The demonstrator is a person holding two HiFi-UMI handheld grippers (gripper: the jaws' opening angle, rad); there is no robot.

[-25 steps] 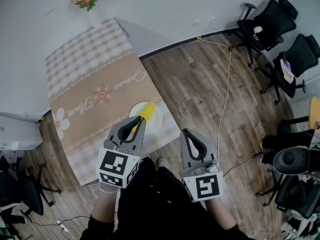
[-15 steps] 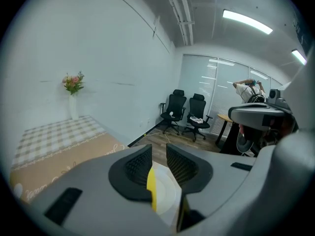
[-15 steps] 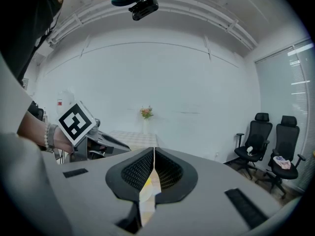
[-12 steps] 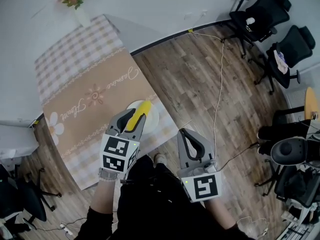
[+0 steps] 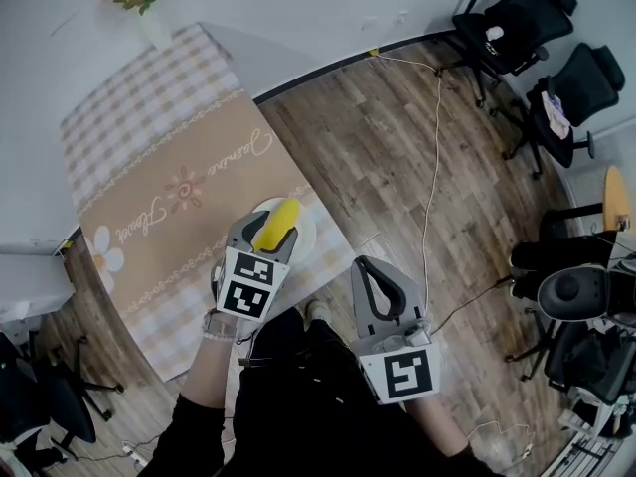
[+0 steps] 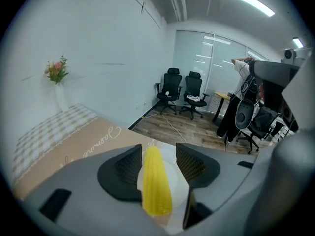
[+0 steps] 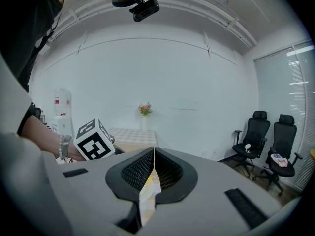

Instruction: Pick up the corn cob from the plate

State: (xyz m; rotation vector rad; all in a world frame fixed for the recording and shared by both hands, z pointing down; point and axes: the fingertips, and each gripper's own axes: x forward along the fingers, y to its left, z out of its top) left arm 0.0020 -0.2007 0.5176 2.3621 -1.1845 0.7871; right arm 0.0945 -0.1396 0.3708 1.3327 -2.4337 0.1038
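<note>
stage: pre-grasp, nothing lifted | left tool (image 5: 268,230): jaws opening wide, straddling yellow corn cob (image 5: 278,219), pads off it | cob: lying on round white plate (image 5: 305,233), near edge of cloth-covered worktop (image 5: 169,197) | right tool (image 5: 386,288): jaws together, empty | todo: close, lift

Both grippers have light grey moulded shells. The left gripper (image 5: 270,226) has two black pads (image 6: 129,170) with a fine ribbed mesh face. Its jaws are opening, with the corn cob (image 6: 156,191) between them. At its six o'clock end sits a white marker cube (image 5: 248,286) printed with black squares. The right gripper (image 5: 372,268) has the same black pads, and a matching cube at its five o'clock end. The person wears a black top (image 5: 308,405) with a black sleeve (image 5: 184,445), a pale beaded bracelet (image 5: 217,330) at the left wrist and a small black camera (image 7: 145,9) on the head.
</note>
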